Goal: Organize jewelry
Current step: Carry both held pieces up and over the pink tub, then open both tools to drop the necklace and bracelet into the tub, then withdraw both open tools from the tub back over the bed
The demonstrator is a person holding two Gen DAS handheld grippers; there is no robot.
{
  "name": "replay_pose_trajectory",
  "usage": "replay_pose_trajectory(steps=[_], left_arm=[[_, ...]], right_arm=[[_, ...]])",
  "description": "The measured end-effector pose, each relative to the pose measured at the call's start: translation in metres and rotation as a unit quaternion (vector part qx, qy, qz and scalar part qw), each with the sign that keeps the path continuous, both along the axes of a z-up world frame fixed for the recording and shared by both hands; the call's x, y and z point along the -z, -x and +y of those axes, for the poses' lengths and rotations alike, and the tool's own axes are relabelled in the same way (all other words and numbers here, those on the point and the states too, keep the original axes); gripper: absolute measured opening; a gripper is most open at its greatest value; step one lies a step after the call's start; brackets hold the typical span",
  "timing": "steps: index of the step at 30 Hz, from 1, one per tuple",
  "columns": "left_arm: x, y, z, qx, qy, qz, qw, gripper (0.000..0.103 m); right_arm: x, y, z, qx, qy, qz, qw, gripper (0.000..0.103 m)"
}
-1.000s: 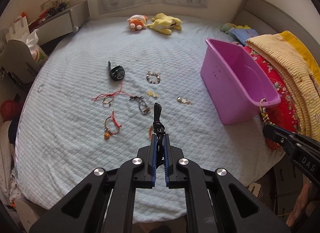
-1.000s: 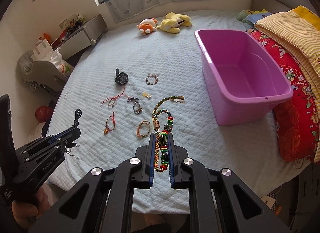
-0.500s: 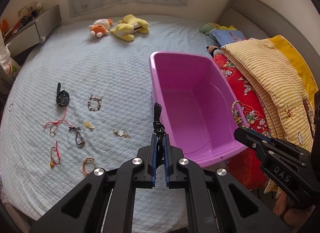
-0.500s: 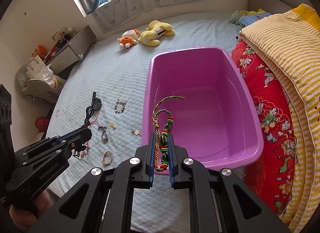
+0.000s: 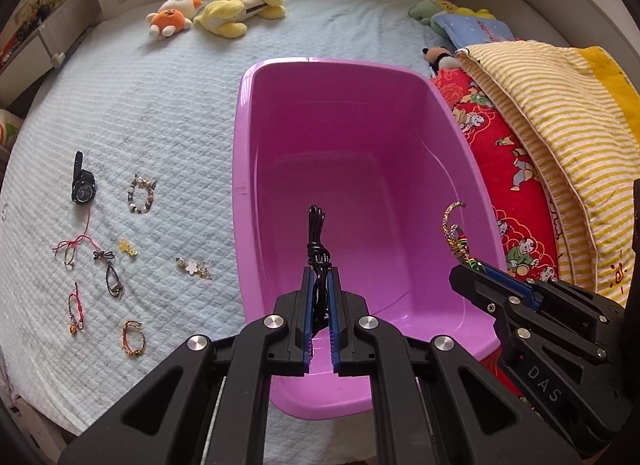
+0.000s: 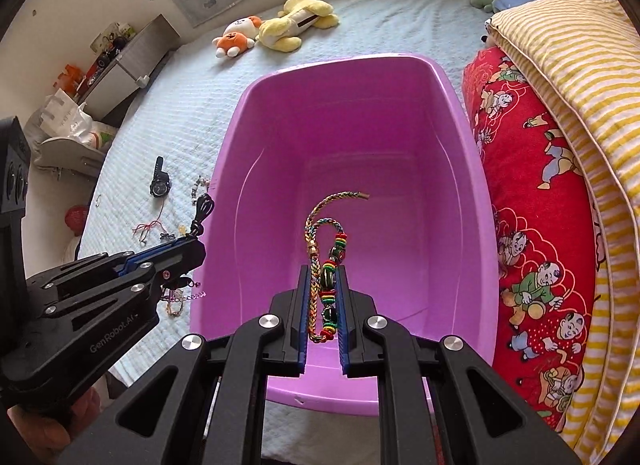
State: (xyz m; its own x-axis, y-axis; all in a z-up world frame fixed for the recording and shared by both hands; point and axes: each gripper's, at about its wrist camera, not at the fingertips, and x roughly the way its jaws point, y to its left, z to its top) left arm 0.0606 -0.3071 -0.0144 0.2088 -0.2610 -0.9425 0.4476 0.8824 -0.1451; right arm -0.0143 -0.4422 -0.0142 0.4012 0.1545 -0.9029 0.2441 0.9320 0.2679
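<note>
A purple plastic bin (image 5: 256, 169) (image 6: 460, 117) stands on the bed with nothing inside. My left gripper (image 5: 320, 271) is shut on a black cord bracelet (image 5: 317, 249) and hangs over the bin's near end. My right gripper (image 6: 324, 271) is shut on a braided multicolour beaded bracelet (image 6: 330, 261), also above the bin. Each gripper shows in the other's view: the right gripper (image 5: 466, 265) and the left gripper (image 6: 188, 239). Left of the bin lie a black watch (image 5: 83, 187), a bead bracelet (image 5: 141, 195), red string bracelets (image 5: 74, 247) and several other small pieces.
A red printed quilt (image 6: 532, 201) and a yellow striped blanket (image 6: 576, 77) are piled right of the bin. Plush toys (image 5: 224, 13) lie at the far side of the pale blue bedspread (image 5: 160, 105). A shelf with clutter (image 6: 108, 61) stands left of the bed.
Both grippers have travelled right from above the scattered jewelry to above the purple bin, each still holding its bracelet. The bin now fills the centre of both views.
</note>
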Motion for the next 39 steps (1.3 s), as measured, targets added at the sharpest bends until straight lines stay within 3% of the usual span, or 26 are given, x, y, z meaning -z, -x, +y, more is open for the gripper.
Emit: replay_pose_trajectory(steps=[2, 4, 6, 8, 26, 39], left_arm=[[0.005, -0.005, -0.002, -0.006, -0.003, 0.013, 0.9999, 0.01], [0.004, -0.008, -0.001, -0.015, -0.001, 0.014, 0.9998, 0.022], [0.001, -0.01, 0.0, -0.025, -0.004, 0.003, 0.9997, 0.058], [-0.007, -0.012, 0.004, -0.036, 0.007, -0.017, 0.9992, 0.073], [-0.031, -0.01, 0.024, -0.053, -0.007, -0.041, 0.9977, 0.075], [-0.046, 0.009, 0.076, -0.09, -0.007, -0.053, 0.9946, 0.076]], right_arm=[[0.001, -0.006, -0.004, -0.005, 0.003, 0.005, 1.0, 0.011], [0.0, -0.01, -0.007, -0.009, 0.006, 0.005, 1.0, 0.018], [-0.002, -0.013, -0.01, -0.009, 0.014, 0.004, 1.0, 0.035], [-0.005, -0.015, -0.015, -0.005, 0.017, 0.0, 1.0, 0.04], [-0.018, -0.016, -0.01, -0.005, 0.009, 0.002, 1.0, 0.044], [-0.027, -0.001, 0.028, -0.024, 0.003, 0.001, 1.0, 0.052]])
